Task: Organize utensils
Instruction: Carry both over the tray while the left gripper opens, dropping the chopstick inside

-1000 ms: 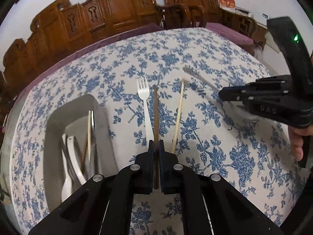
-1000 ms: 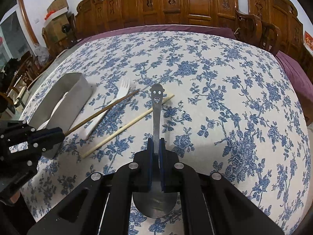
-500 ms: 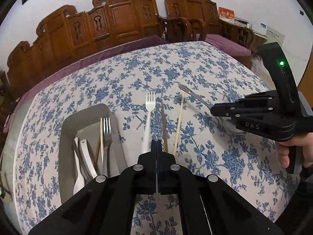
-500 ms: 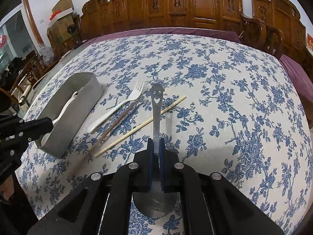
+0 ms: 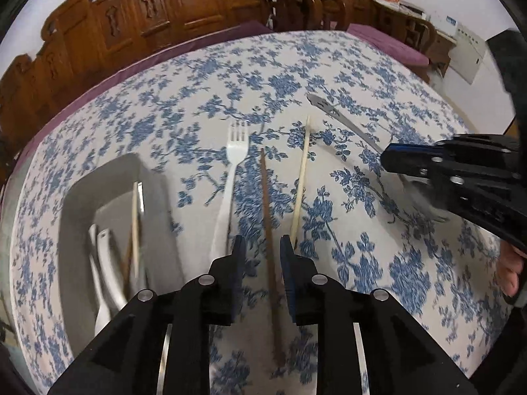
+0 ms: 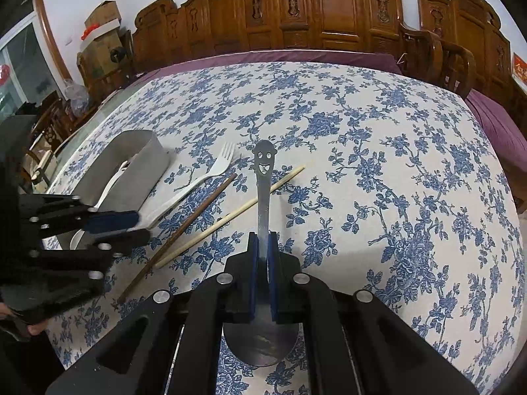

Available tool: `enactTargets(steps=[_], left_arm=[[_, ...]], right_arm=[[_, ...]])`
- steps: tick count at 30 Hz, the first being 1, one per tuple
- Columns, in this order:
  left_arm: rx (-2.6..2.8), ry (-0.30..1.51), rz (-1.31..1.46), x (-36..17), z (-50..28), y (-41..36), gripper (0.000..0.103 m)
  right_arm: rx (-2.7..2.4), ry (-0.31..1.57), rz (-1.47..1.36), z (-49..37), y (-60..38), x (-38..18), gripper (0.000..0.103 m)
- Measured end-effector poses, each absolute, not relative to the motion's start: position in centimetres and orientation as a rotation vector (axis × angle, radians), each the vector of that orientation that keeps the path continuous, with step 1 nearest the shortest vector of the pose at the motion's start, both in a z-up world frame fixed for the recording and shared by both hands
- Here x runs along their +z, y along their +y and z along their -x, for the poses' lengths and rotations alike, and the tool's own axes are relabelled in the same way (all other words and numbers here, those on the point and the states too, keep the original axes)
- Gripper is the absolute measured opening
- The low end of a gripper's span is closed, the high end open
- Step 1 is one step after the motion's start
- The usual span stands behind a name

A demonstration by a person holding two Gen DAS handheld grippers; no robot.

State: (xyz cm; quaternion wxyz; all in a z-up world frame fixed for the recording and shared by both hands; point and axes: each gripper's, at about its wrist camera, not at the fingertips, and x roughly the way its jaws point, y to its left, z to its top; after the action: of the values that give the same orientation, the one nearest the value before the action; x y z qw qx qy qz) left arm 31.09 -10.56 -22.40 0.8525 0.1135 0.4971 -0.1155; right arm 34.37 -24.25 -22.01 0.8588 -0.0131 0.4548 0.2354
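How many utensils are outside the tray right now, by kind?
Forks: 1, white plastic fork
Chopsticks: 2, dark chopstick and light chopstick
Spoons: 1, metal spoon, clamped in the right gripper
Total: 4
The tray contents are not counted.

Left wrist cam sits low over the floral tablecloth (image 5: pixel 204 75), looking forward past its own fingers (image 5: pixel 237 263) toward the carved wooden chairs (image 5: pixel 184 3), with the gray tray (image 5: pixel 158 204) close at its left. Right wrist cam looks across from the other side, tray at far left. Both catch the white fork (image 5: pixel 234 161) (image 6: pixel 210 172), dark chopstick (image 5: pixel 267 217) (image 6: pixel 191 220), pale chopstick (image 5: pixel 301 177) (image 6: pixel 237 210), and each other's gripper.
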Motion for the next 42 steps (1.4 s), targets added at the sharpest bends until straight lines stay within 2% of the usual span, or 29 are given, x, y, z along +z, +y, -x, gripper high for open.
enactTargets(steps=[11, 12, 13, 17, 31, 42], left_arm=[[-0.2, 1.114, -0.276, -25.4, -33.6, -11.5, 0.019], [-0.207, 1.116, -0.272, -25.4, -33.6, -11.6, 0.009], [-0.222, 1.119, -0.263, -25.5, -33.6, -11.6, 0.004], [-0.212, 1.093, -0.277, -25.2, -33.1, -11.4, 0.004], [-0.202, 0.945, -0.187, -18.6, -30.2, -7.9, 0.004], [-0.152, 0.878, -0.089, -15.4, -29.1, -1.0, 0.004]], right_arm=[[0.498, 0.952, 0.016, -34.5, -24.6, -21.8, 0.007], [0.499, 0.953, 0.017, -34.5, -24.6, -21.8, 0.007], [0.499, 0.955, 0.018, -34.6, -24.5, -21.8, 0.007], [0.501, 0.957, 0.015, -34.5, -24.4, -21.9, 0.007], [0.546, 0.937, 0.018, -31.9, -22.0, -21.0, 0.007], [0.592, 0.905, 0.017, -30.2, -17.7, -19.3, 0.007]])
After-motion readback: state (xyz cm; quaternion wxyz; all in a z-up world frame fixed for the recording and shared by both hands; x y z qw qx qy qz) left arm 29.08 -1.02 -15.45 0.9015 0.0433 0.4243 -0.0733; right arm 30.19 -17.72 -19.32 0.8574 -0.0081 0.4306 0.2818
